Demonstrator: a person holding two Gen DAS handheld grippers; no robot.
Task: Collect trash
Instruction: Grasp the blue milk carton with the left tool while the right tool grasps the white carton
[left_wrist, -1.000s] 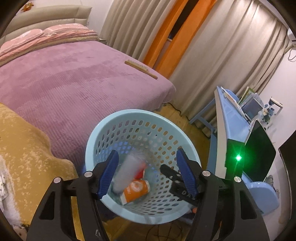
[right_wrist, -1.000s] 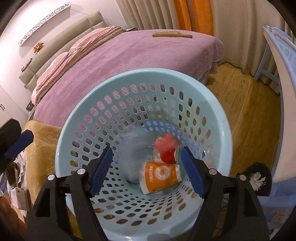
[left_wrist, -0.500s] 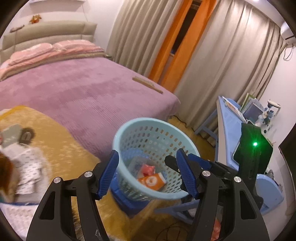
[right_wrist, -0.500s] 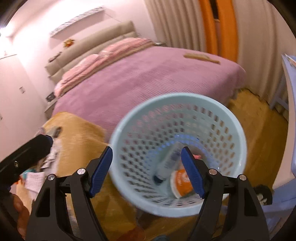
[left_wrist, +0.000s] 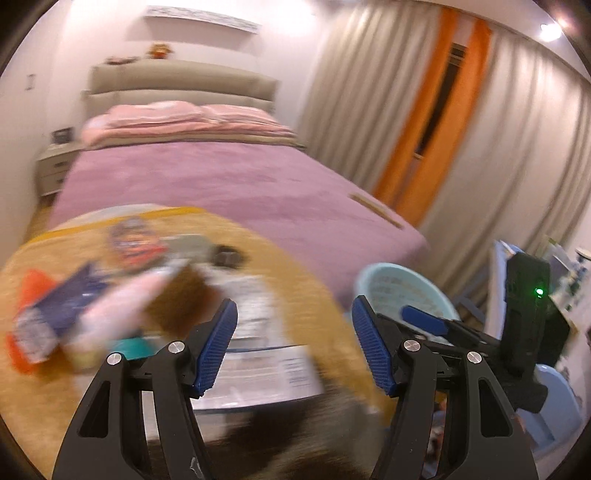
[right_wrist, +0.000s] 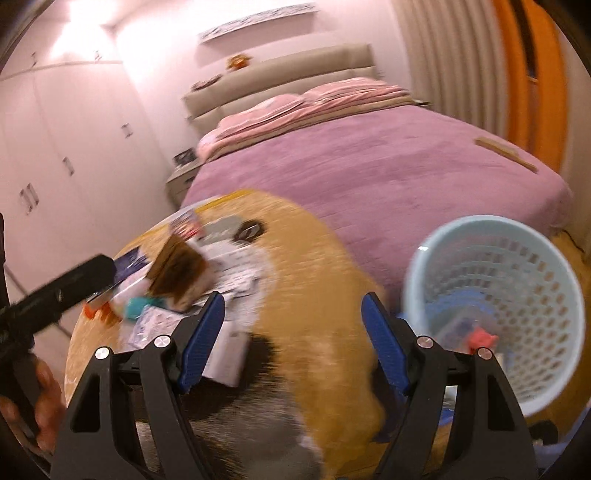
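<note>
Tongs (left_wrist: 293, 345) two, both empty, one basket (right_wrist: 495, 310), one bed (right_wrist: 388, 173)

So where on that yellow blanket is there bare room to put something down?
The yellow blanket is bare on its right side, between the litter pile and the blue basket. Its left half is crowded with wrappers and papers. The purple bedspread beyond is mostly bare too.

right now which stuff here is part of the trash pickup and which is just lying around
Part of the job:
- light blue basket, trash already inside
- pile of wrappers and papers on the yellow blanket
- left gripper and right gripper, both open and empty

Just lying about:
- wooden stick on the purple bed
- pink pillows
- nightstand
- curtains
</note>
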